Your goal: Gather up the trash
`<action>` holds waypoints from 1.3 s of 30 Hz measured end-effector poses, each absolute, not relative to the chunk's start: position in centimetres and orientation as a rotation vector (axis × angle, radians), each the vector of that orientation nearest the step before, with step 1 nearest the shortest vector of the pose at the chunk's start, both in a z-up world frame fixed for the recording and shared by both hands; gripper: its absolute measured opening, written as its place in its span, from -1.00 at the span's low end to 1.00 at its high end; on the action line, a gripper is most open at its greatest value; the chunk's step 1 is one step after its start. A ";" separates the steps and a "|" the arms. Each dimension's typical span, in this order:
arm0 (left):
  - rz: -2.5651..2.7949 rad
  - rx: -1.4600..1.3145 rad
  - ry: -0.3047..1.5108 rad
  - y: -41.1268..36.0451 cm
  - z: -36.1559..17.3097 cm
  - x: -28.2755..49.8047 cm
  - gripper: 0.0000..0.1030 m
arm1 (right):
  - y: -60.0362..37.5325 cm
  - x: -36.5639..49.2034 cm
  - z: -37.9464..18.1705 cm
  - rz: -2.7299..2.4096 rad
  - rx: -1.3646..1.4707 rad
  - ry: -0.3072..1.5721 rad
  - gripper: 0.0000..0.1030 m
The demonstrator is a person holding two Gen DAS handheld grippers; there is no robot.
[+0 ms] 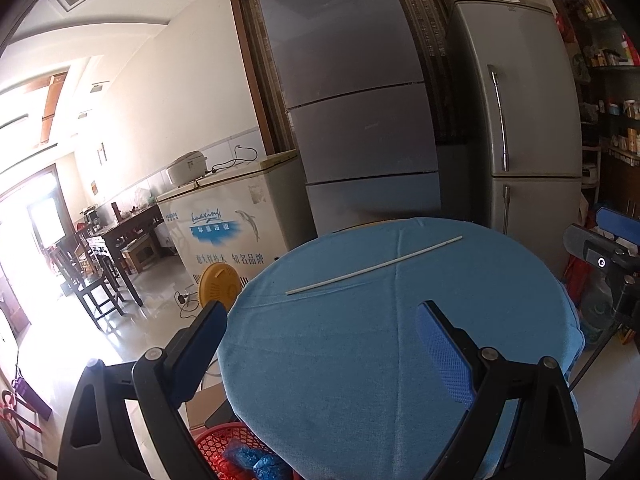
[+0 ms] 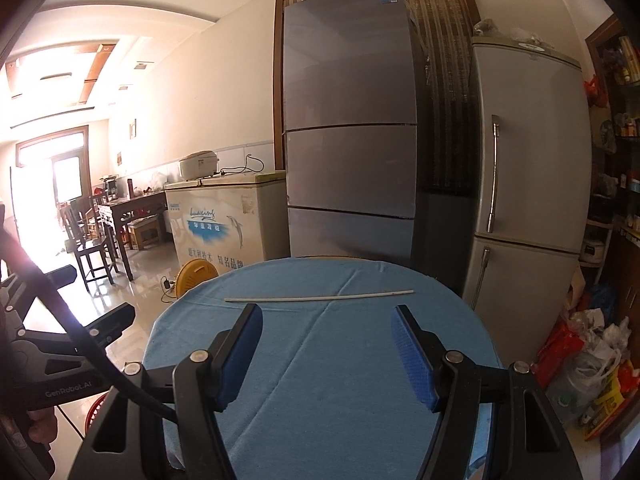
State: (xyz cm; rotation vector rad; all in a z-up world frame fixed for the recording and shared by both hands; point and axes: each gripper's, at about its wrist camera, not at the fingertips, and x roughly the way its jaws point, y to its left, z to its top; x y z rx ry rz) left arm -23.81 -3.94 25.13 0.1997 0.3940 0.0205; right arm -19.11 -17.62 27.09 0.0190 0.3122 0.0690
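Trash left on the table (image 2: pixel 320 380): one thin white stick (image 2: pixel 320 298), lying flat on the blue cloth twd the far side, w/ nothing else on top. In the right wrist view it runs nearly level across the cloth, just beyond the fingertips; in the left wrist view it slants, far end up-right (image 1: pixel 374 266).

Right hand-held gripper (image 2: pixel 326 344): jaws apart, roughly mid-width, nothing btwn the blue pads, nothing held. It hangs over the near half of the table, pointing at the stick but not touching it.

Left hand-held gripper (image 1: pixel 320 344): jaws wide apart, empty too. Its left finger (image 1: pixel 200 344) sits off the table's left edge, right finger over the cloth. Stick is well ahead of it.

Red basket (image 1: pixel 236 452) on the floor below the table's near-left edge, w/ crumpled blue stuff inside; can't tell what it is. In the right view only a bit of its red rim shows, bottom left.

Behind the table: tall grey fridge (image 2: pixel 348 120), older silver fridge (image 2: pixel 528 168) to its right, white chest freezer (image 2: pixel 224 216) to the left w/ a rice cooker (image 2: pixel 199 165) on top. Yellow round fan (image 1: pixel 220 286) on the floor by the freezer. Bags piled on the floor at far right (image 2: pixel 584 364).
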 end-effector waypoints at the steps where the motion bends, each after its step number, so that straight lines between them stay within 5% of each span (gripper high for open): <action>1: 0.020 0.199 0.393 -3.9 25.1 -23.8 0.85 | -17.6 -19.0 27.2 0.069 0.017 0.312 0.36; 39: 0.021 0.153 0.397 -2.0 24.8 -23.0 0.85 | -15.4 -18.1 27.6 0.064 0.001 0.306 0.36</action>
